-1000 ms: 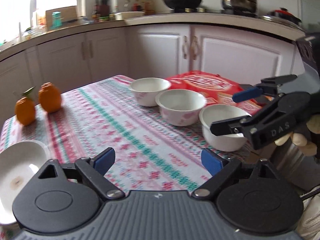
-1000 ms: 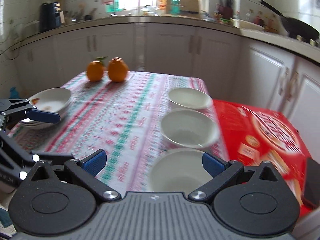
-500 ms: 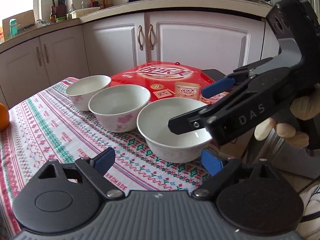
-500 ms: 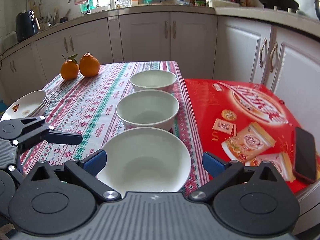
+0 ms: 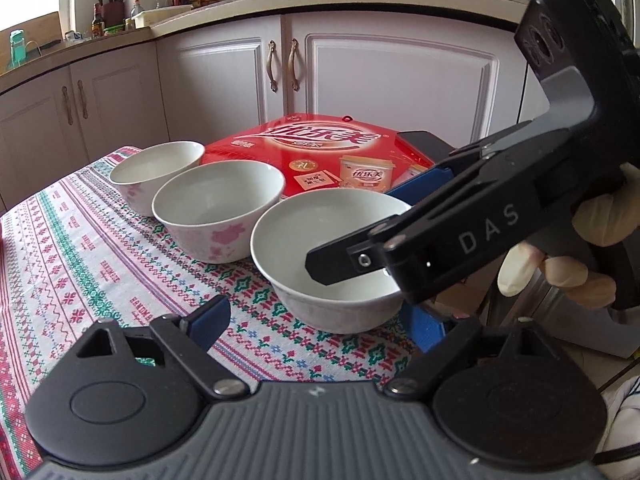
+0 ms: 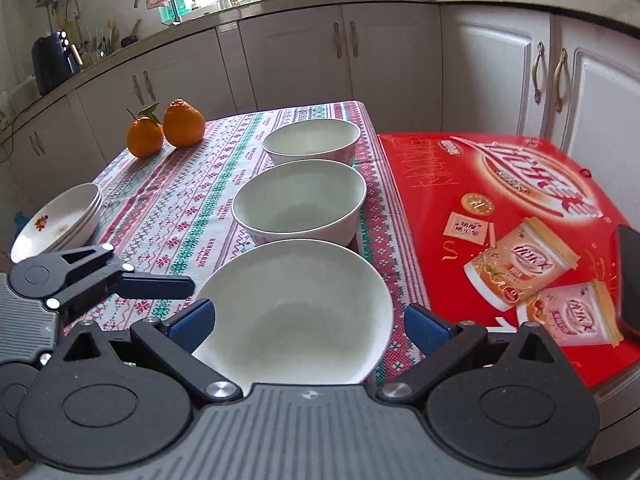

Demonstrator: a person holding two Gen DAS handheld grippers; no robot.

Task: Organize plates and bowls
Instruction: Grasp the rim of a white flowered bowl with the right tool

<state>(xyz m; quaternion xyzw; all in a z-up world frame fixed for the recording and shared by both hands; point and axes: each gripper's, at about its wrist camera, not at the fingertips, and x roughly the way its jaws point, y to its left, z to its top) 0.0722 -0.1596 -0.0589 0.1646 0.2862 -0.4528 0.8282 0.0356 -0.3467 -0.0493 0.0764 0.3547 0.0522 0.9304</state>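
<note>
- Right hand-held gripper (image 6: 306,322): jaws spread around the nearest bowl (image 6: 296,312), pads clear of it.
- Left hand-held gripper (image 5: 320,322): jaws closing, bowl at 12 o'clock, not between them.
- Plates (image 6: 60,220) at 9 o'clock on the table (image 6: 168,216).

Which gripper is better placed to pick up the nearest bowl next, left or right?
Right, probably. The right gripper is open with the nearest bowl between its fingers. The left gripper, jaws closing, sits before that bowl's side, nothing between its fingers.
</note>
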